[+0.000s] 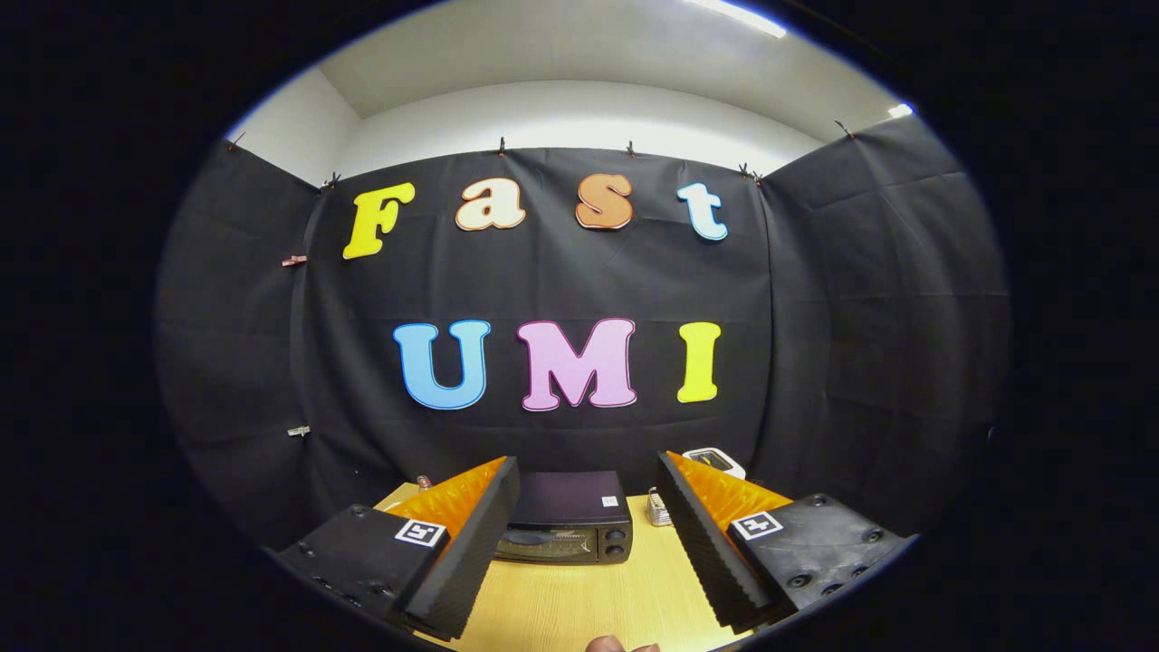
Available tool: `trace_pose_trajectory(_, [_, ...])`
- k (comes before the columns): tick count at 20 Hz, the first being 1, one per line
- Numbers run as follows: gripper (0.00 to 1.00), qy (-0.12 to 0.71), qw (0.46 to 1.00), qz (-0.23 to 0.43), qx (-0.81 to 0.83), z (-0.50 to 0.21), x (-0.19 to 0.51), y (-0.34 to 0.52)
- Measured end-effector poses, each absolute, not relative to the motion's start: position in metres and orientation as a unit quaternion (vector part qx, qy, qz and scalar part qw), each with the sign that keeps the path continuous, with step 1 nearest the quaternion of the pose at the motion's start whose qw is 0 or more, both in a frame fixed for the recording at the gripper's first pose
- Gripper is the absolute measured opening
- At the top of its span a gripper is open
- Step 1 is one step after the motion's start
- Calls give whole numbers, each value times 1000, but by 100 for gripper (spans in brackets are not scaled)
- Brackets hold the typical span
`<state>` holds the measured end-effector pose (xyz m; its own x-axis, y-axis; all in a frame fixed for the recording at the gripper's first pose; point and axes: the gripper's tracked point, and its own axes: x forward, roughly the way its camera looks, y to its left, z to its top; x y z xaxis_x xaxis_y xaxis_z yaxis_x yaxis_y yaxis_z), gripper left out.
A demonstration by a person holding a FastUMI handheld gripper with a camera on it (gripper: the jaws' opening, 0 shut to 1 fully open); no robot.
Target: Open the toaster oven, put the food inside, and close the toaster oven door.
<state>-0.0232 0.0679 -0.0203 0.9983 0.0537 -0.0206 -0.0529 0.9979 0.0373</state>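
A dark toaster oven (pixel 568 528) stands on the wooden table (pixel 589 602), well beyond my fingers and between them in the view. Its glass door faces me and is closed, with two knobs at its right end. My gripper (pixel 587 475) is held high above the table, its fingers spread wide apart with nothing between them. I cannot make out the food on the table.
A small metal object (pixel 659 509) sits on the table just right of the oven. A white device (pixel 715 460) lies behind the right finger, and a small item (pixel 423 482) shows past the left finger. Part of a hand (pixel 620 645) shows at the table's near edge.
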Motion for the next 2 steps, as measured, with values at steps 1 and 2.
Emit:
trace_pose_trajectory(1, [98,10,999,27,18,-20,-24,68])
trace_pose_trajectory(2, [98,10,999,27,18,-19,-23,68])
